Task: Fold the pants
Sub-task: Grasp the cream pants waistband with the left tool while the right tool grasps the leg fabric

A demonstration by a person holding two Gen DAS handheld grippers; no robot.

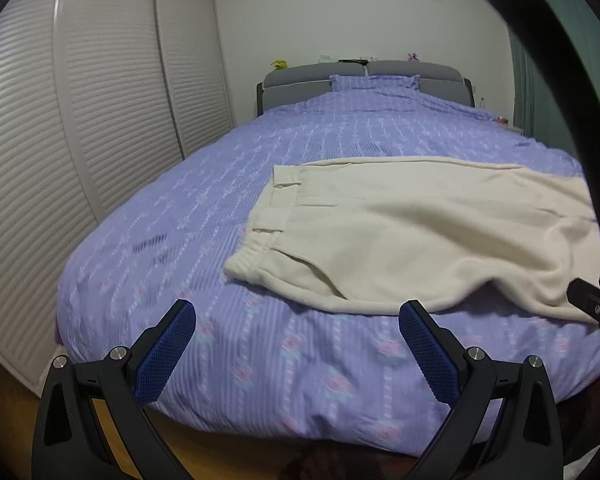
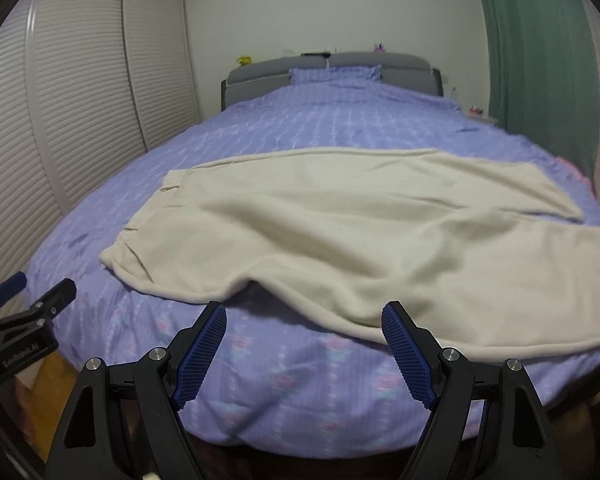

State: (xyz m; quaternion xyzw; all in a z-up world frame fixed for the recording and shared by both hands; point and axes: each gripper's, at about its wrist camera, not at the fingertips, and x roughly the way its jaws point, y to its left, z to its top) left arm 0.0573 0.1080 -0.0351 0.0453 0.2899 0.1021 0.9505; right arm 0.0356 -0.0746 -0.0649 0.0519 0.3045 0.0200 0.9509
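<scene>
Cream pants [image 2: 340, 232] lie spread across the near part of the bed, waistband to the left, legs running right. They also show in the left wrist view [image 1: 400, 232], where the waistband [image 1: 260, 232] is closest. My left gripper [image 1: 298, 316] is open and empty, held off the bed's near edge, left of the pants' lower hem. My right gripper [image 2: 304, 316] is open and empty, just short of the pants' near edge. The left gripper shows at the left edge of the right wrist view [image 2: 32, 300].
The bed has a purple flowered cover [image 1: 260, 360] and a grey headboard [image 2: 332, 68]. White louvred wardrobe doors [image 1: 80, 120] stand along the left. A green curtain [image 2: 540, 60] hangs on the right. Wooden floor [image 1: 204, 452] shows below the bed's edge.
</scene>
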